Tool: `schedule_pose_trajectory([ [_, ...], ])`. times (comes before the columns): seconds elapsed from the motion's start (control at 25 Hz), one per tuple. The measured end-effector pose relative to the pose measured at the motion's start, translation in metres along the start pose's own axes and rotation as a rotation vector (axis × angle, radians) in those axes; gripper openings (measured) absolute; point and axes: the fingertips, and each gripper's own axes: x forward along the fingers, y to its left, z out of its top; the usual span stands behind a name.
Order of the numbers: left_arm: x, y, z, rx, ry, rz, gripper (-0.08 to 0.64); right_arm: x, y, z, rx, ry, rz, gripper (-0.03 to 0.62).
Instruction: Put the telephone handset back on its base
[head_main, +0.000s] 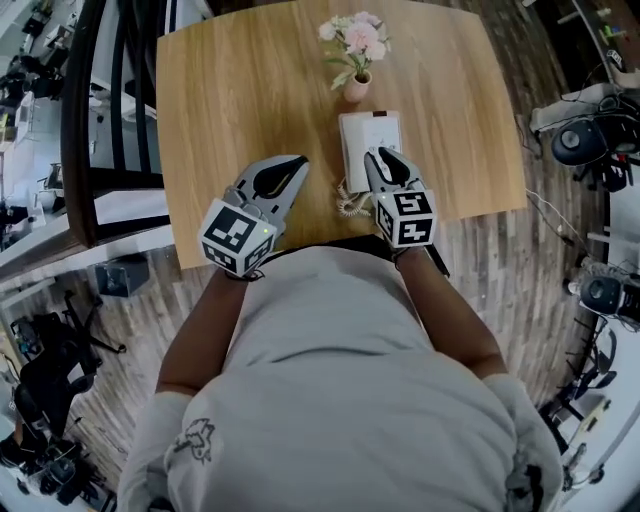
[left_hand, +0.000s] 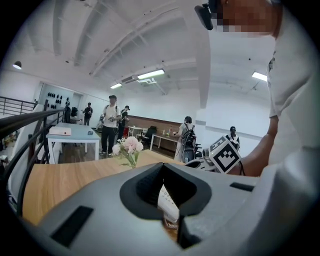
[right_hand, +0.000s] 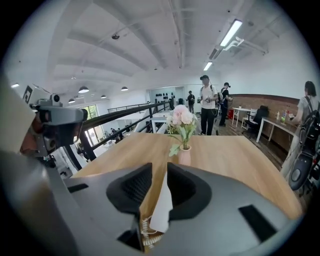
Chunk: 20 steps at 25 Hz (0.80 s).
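Note:
The white telephone lies on the wooden table, just in front of a small pink vase. Its coiled cord trails off its near left corner. My right gripper hangs over the phone's near part. Its jaws stand a narrow way apart. In the right gripper view, a white sliver of the telephone and the cord show in that gap. A strip of bare table lies beside the sliver. My left gripper is shut and empty over the table, left of the phone.
The vase of pink flowers stands right behind the phone. The table's near edge runs just under both grippers. A dark railing borders the table's left side. People, desks and a scooter are far off in the room.

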Motion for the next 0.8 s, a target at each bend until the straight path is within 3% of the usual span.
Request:
schedule_pose_trajectory([
  [0.28,-0.019,-0.018,0.022,0.044,-0.030,0.001,0.006,-0.040,0.013,0.026,-0.082,-0.071,0.088,0.006],
  [0.52,-0.023,-0.037,0.049,0.087,-0.060,0.034,0.006,-0.076,0.001,0.049,-0.141,-0.162,0.157,0.005],
  [0.8,-0.021,-0.070,0.068,0.097,-0.097,0.128,0.006,-0.127,-0.010,0.076,-0.193,-0.277,0.298,0.005],
])
